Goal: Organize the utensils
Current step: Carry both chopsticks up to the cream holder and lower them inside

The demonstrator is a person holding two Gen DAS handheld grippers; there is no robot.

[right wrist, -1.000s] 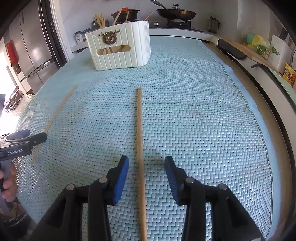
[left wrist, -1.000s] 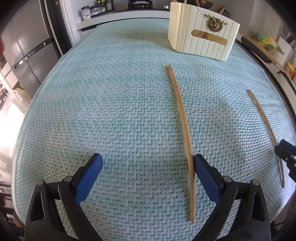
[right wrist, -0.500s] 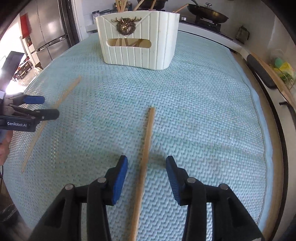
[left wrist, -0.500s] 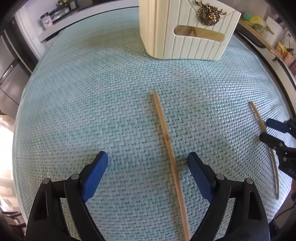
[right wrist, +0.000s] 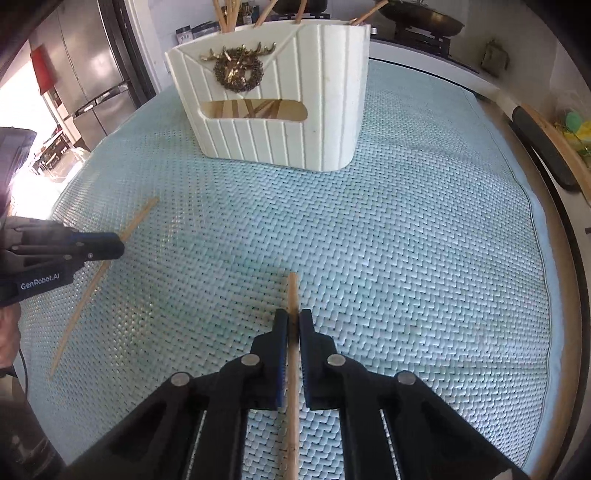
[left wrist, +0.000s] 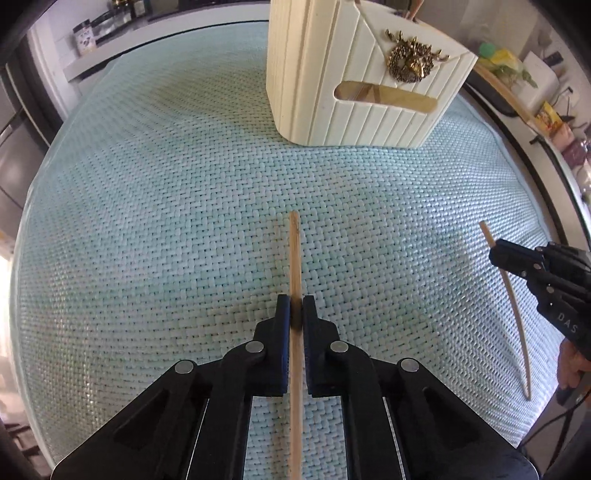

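A pale aqua woven mat (left wrist: 155,206) covers nearly the whole counter (right wrist: 565,280), whose bare wooden edge shows along the mat's right side. On the far part of the mat stands a cream ribbed utensil holder (right wrist: 280,110) with a gold stag-head ornament (right wrist: 238,68) and a slot in its front; wooden sticks stand up out of its top. Behind it are a stove with a dark pan (right wrist: 421,16), and to the left a steel refrigerator (right wrist: 85,74). Jars sit on a white ledge (left wrist: 88,35) at the back.

The left hand-held gripper (left wrist: 295,306) has just closed, and its blue pads clamp a wooden chopstick (left wrist: 294,254) that points toward the holder. The right hand-held gripper (right wrist: 293,321) has likewise just closed on a second chopstick (right wrist: 292,295), pinched between its pads. Both chopsticks are well short of the holder, low over the near half of the mat.
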